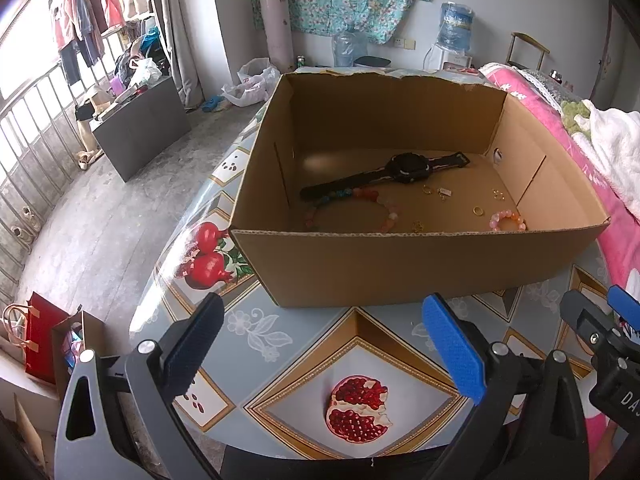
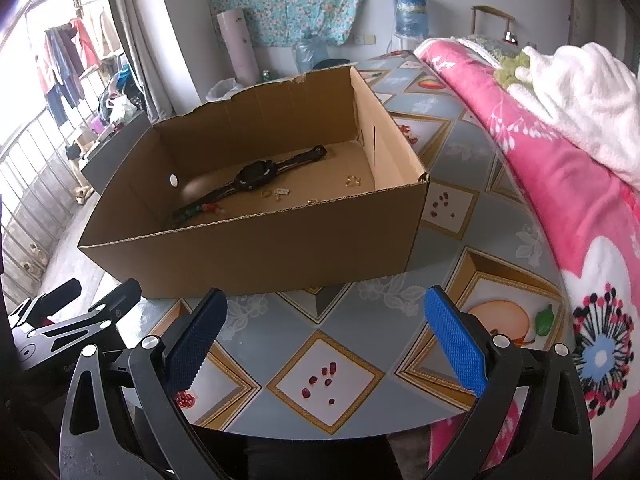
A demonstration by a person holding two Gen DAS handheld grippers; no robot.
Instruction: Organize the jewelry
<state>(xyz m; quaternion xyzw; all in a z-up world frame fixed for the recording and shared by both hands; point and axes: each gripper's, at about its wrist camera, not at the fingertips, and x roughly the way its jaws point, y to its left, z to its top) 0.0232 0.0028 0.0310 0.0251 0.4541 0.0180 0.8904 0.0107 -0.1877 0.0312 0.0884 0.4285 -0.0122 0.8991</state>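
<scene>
An open cardboard box [image 1: 400, 264] stands on the table; the right wrist view shows the box [image 2: 256, 252] too. Inside lie a black watch [image 1: 408, 168], a long coloured bead bracelet [image 1: 360, 200], a small pink bead bracelet [image 1: 507, 220], a gold ring [image 1: 478, 211] and several small gold pieces. The watch [image 2: 256, 174] also appears in the right wrist view. My left gripper [image 1: 324, 344] hangs open in front of the box with nothing between its fingers. My right gripper [image 2: 326, 336] is open and empty too, near the table's front edge.
The table [image 1: 280, 336] has a grey cloth with pomegranate prints. A pink floral blanket [image 2: 560, 184] and white towel [image 2: 588, 96] lie along its right side. To the left, the floor drops away; a red bag [image 1: 40, 336] stands there.
</scene>
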